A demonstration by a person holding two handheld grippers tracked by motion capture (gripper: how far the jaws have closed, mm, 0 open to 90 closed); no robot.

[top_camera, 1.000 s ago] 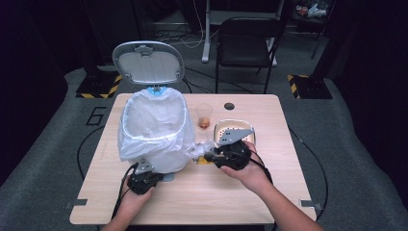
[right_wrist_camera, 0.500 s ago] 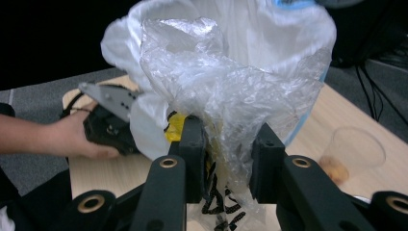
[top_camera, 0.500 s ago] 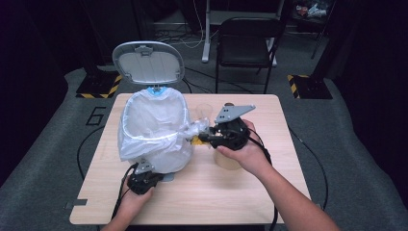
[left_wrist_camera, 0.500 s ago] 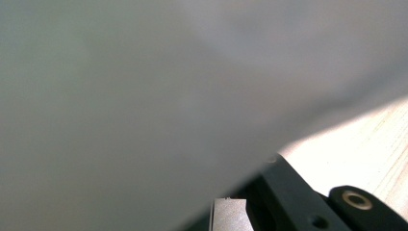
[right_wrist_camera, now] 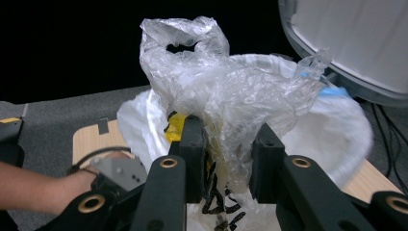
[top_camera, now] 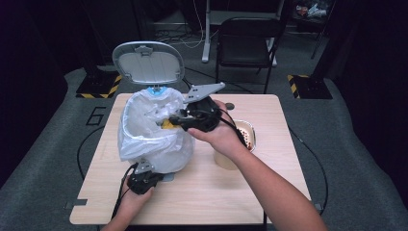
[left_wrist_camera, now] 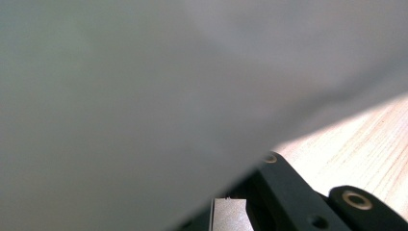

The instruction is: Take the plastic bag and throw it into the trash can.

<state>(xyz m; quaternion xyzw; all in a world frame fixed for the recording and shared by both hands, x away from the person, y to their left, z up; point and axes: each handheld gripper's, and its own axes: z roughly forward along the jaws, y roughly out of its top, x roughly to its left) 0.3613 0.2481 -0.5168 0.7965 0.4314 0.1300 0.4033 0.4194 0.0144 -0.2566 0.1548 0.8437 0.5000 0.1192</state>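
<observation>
Up close, the right claw [right_wrist_camera: 226,159] pinches a crumpled plastic wrapper [right_wrist_camera: 226,91].

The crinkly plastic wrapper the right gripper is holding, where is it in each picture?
High view: the wrapper is left of middle, over the bin, in the right gripper.
Right gripper view: it is in the middle, pinched between the black jaws.
Left gripper view: I can't make it out.
Shared landmark: the white-bagged bin, behind the wrapper in both.

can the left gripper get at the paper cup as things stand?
Probably not directly: the left gripper is shut at the bin's base, and the right forearm lies across the paper cup.
</observation>
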